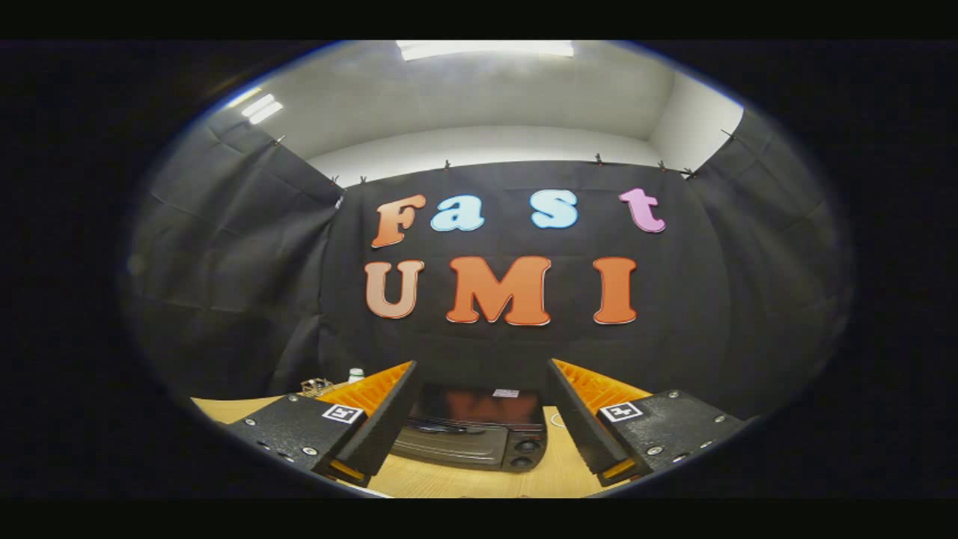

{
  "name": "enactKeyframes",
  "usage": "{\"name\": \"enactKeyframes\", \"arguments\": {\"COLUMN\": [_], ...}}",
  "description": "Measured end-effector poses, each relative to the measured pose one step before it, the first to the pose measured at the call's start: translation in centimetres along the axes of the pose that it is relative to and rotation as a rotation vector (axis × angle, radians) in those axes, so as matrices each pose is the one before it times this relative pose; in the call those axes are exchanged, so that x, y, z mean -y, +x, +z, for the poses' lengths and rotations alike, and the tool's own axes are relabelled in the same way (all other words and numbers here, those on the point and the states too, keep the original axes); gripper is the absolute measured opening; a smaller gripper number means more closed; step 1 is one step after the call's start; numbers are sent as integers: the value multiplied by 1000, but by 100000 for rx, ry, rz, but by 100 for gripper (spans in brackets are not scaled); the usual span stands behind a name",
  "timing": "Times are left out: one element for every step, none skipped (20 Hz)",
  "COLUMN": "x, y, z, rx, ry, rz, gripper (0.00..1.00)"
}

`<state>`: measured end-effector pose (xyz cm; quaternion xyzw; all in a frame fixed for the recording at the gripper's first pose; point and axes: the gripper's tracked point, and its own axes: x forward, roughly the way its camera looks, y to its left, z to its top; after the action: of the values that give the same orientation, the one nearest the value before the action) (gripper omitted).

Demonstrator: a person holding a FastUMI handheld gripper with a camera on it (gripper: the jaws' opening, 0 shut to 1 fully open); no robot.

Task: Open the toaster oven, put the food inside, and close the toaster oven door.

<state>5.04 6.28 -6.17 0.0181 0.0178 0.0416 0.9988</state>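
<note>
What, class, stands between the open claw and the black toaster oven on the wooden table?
Nothing visible does. The claw is open and holds nothing; the black toaster oven sits just ahead between its fingers, door closed, with bare light wooden table before it.

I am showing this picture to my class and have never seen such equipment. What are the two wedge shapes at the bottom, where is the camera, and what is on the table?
The camera rides on a handheld two-finger gripper and looks forward along its fingers; those are the wedges. They stand apart, open, holding nothing. Between and just beyond them a dark toaster oven sits on a wooden table, its door shut and two knobs at one end. Farther back, beyond one finger, stand a small white-capped bottle and a small wire object, too small to identify. Black cloth forms the booth's wall.
</note>
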Motion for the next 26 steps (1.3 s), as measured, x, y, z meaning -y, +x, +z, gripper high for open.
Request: {"name": "enactKeyframes", "arguments": {"x": [-839,-62,-240,-526,-750,-633,-446,-244,-338,-285,-254,-368,-402,-428,-272,-350,-221,-31,78,96,-42,-210,-156,-92,-82,-20], "y": [955,933,1077,907,1077,972,919,741,770,741,743,696,588,608,498,382,363,114,412,340,285,248,206,103,-175,-433], "z": [-917,-1046,-1215,-880,-941,-683,-867,-1062,-1153,-1000,-961,-824,-657,-524,-328,-411,-155,-105,-132,-332,-579,-528,-634,-811,-136,529], "rx": [-686,-1967,-2692,-2342,-2240,-1903,-2297,-2619,-2643,-2510,-2640,-2230,-1718,-1053,-826,-216,200,570,298,-593,-1275,-1791,-1844,-2950,1999,299], "ry": [-1168,-477,-77,766,1247,1211,912,814,657,845,938,910,592,-72,-435,-797,-614,-555,-441,-420,-122,120,413,588,-1258,67], "rz": [1495,-966,-492,162,724,201,-12,-483,11,-342,-71,-32,372,69,-171,210,-257,-447,-1269,-1183,-516,-120,-46,-57,121,-406], "gripper": [99,99,99,99,99,99,99,99,99,99,99,99,99,99,99,99,100,100,99,99,99,99,99,99,99,100]}}
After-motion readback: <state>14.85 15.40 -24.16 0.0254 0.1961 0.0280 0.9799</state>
